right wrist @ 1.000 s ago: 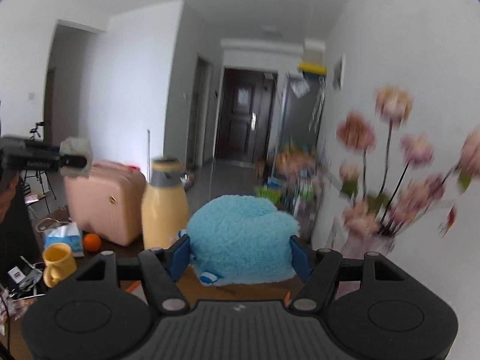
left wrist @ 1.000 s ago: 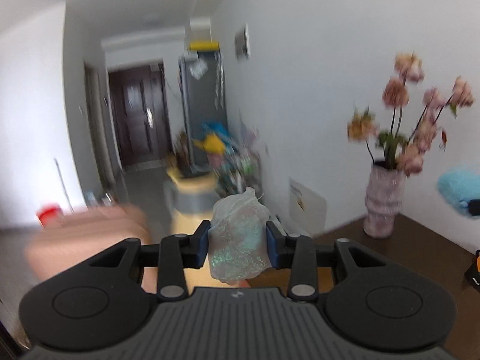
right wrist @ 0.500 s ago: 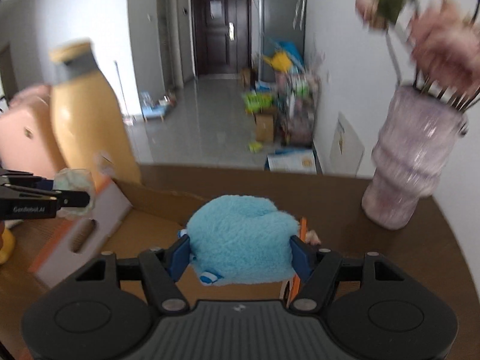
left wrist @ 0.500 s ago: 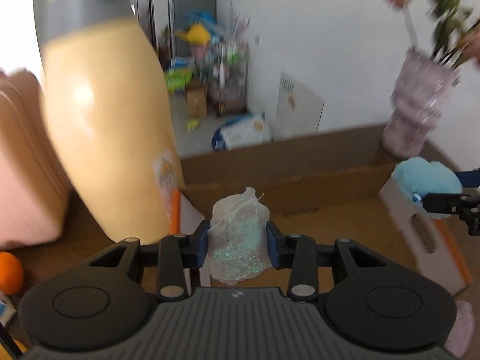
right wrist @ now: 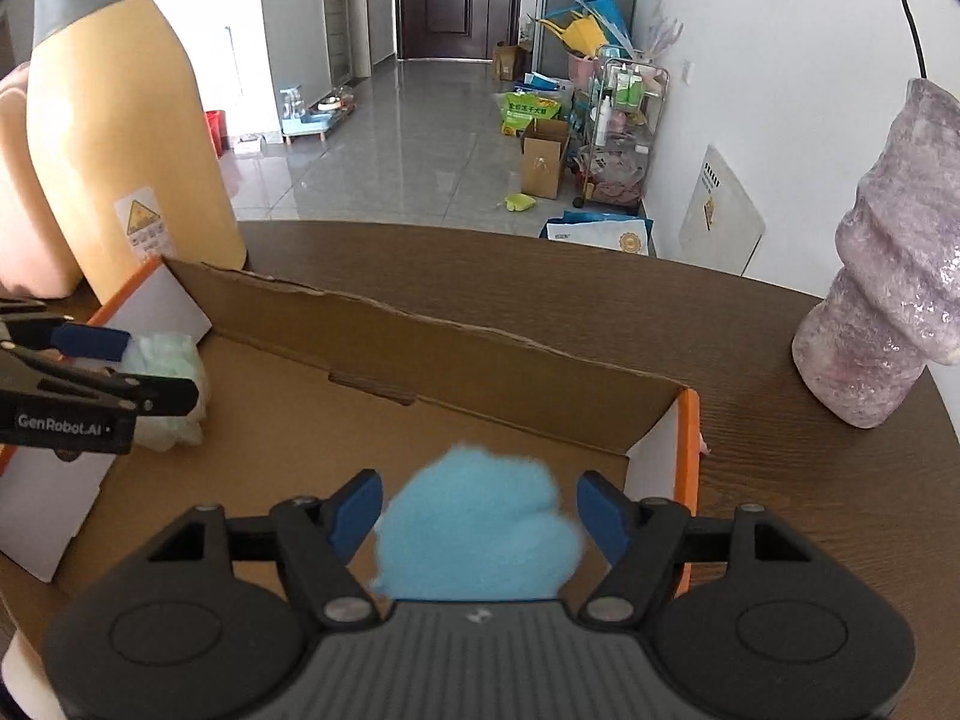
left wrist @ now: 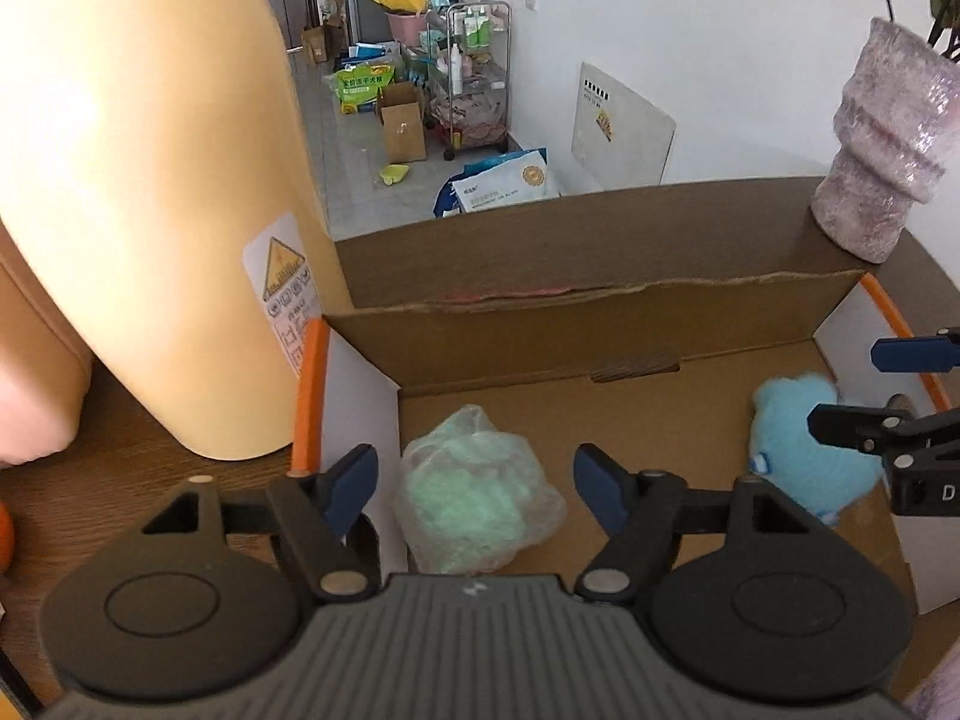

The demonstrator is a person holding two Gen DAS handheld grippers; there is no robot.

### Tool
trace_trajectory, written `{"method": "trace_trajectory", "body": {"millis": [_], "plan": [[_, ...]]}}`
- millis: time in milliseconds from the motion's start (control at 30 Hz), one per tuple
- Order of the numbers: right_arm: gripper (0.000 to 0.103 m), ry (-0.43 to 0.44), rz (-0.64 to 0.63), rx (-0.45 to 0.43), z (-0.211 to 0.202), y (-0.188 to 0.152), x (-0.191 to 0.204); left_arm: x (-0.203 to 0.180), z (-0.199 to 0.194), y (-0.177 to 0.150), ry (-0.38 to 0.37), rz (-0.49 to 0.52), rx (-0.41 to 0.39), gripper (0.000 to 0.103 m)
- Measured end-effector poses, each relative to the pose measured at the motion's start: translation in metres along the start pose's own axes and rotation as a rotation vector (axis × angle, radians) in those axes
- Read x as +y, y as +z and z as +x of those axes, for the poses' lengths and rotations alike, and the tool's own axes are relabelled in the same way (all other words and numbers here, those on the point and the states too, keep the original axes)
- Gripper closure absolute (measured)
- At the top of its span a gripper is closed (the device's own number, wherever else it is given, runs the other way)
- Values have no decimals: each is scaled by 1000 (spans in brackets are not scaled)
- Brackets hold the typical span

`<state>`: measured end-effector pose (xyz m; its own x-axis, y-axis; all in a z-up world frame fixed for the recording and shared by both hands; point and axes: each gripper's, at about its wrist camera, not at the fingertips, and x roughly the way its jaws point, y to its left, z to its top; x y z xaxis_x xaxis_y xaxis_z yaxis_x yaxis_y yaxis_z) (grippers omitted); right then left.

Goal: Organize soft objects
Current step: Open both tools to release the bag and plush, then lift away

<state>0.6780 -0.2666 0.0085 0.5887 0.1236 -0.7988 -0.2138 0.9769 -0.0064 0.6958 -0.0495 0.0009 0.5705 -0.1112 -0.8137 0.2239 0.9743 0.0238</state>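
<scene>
An open cardboard box (left wrist: 600, 324) with orange-edged white end flaps stands on the brown table. A clear bag of pale green stuff (left wrist: 474, 510) lies on the box floor at its left end, between the fingers of my left gripper (left wrist: 477, 474). Those jaws are opening and stand well clear of the bag. At the right end of the box (right wrist: 480, 372) a fluffy blue plush toy (right wrist: 474, 528) sits between the pads of my right gripper (right wrist: 480, 498), whose jaws are opening too, with a narrow gap on each side. Each wrist view shows the other gripper over the box.
A tall yellow bottle (left wrist: 150, 210) with a grey collar stands just left of the box, with a pink suitcase (right wrist: 12, 210) behind it. A mottled purple vase (right wrist: 888, 312) stands on the table (right wrist: 600, 276) to the right of the box. Beyond the table's far edge lies a cluttered hallway floor.
Both grippers dropped from high above the table into the box. The left jaws spread and let go of the green bag. The right jaws widened a little off the blue plush.
</scene>
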Motion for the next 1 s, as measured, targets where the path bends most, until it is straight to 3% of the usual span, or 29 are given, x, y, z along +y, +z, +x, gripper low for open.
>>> {"method": "trace_trajectory", "body": {"millis": [200, 367, 533, 767, 1000], "plan": [[31, -20, 0, -47, -41, 3, 1, -5, -36, 8, 12, 5, -41, 25], [30, -53, 4, -134, -109, 6, 3, -6, -104, 12, 35, 6, -144, 21], [22, -81, -12, -231, -191, -5, 11, -15, -186, 5, 49, 14, -265, 17], [17, -89, -43, -395, -298, -41, 28, -30, -294, -29, 32, 37, -436, 11], [17, -64, -52, -499, -359, -90, 40, -40, -353, -77, 11, 52, -518, 6]]}}
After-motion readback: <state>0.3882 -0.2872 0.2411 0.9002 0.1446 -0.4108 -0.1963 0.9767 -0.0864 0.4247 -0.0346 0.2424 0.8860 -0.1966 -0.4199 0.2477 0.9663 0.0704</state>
